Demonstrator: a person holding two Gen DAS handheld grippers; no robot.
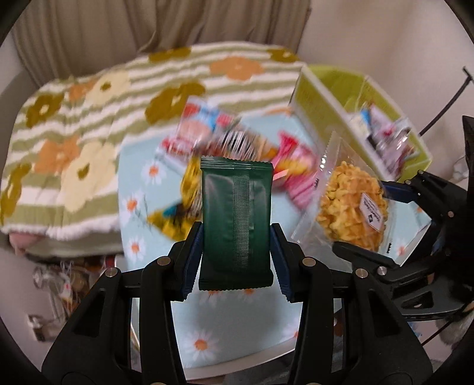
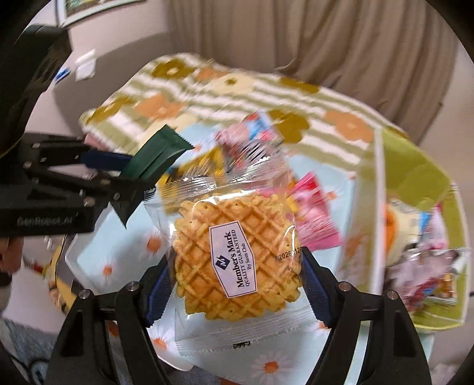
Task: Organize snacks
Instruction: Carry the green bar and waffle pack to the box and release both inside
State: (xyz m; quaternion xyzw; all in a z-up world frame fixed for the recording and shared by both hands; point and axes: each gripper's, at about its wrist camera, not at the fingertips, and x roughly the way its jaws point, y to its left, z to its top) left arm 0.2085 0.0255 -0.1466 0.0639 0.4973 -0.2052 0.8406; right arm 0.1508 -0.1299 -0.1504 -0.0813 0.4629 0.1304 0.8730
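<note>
Two grippers are each closed on one snack, both held above the table with air beneath them. Nearest in the left wrist view, the left gripper point(image 1: 236, 237) clamps a dark green packet point(image 1: 236, 219) upright between its blue pads, pinched at the lower sides, with its crimped top edge free. Just to its right, the right gripper point(image 2: 237, 281) squeezes a clear-wrapped waffle biscuit point(image 2: 237, 254) by its two sides; the wrapper's sealed ends stick out above and below the pads. The two held snacks are near each other but apart.

Below them lies a pale blue tablecloth with daisies point(image 1: 142, 189), its near edge hanging over a white tabletop rim point(image 1: 213, 367). The cloth close to the grippers is bare; farther in sits one loose heap of wrapped snacks point(image 1: 231, 148), red, pink, yellow and striped, too blurred to count. Right of the heap stands one lime green box point(image 1: 326, 97) with white-edged walls, open on top and holding several more packets point(image 1: 385, 133), also blurred. There is open cloth between the heap and the box wall.

Behind the table, a green-and-white striped blanket with flowers point(image 1: 89, 118) covers some piece of furniture, and beige curtains point(image 1: 148, 26) hang along the wall.
</note>
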